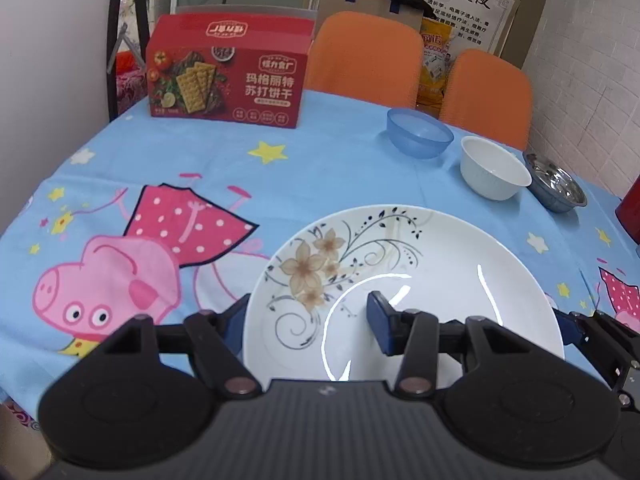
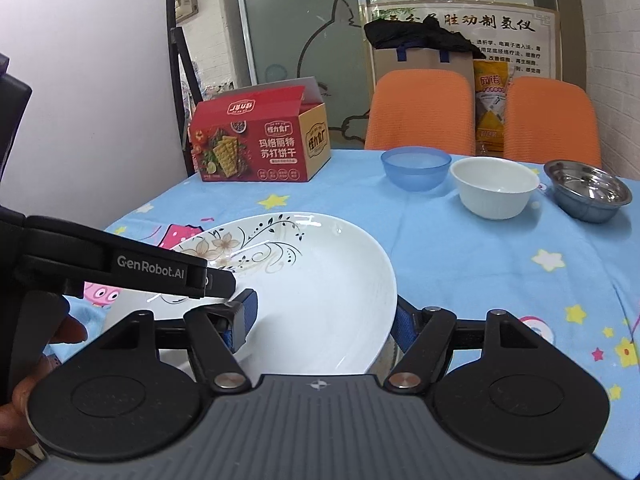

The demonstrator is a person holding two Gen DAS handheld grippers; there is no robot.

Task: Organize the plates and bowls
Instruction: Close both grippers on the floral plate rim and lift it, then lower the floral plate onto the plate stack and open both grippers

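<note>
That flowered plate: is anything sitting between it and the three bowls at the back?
Nothing visible. Between the flowered plate and the blue bowl, white bowl and metal bowl there is only bare tablecloth. The cracker box stands off to the left, out of the way.

White plate (image 1: 432,272) with brown flowers and dark vine scrolls, near edge of the desk (image 1: 224,168), empty and glossy, three empty upright bowls in a row at the far right, translucent blue bowl (image 1: 419,133), white bowl (image 1: 494,173), steel bowl (image 1: 555,183)
</note>
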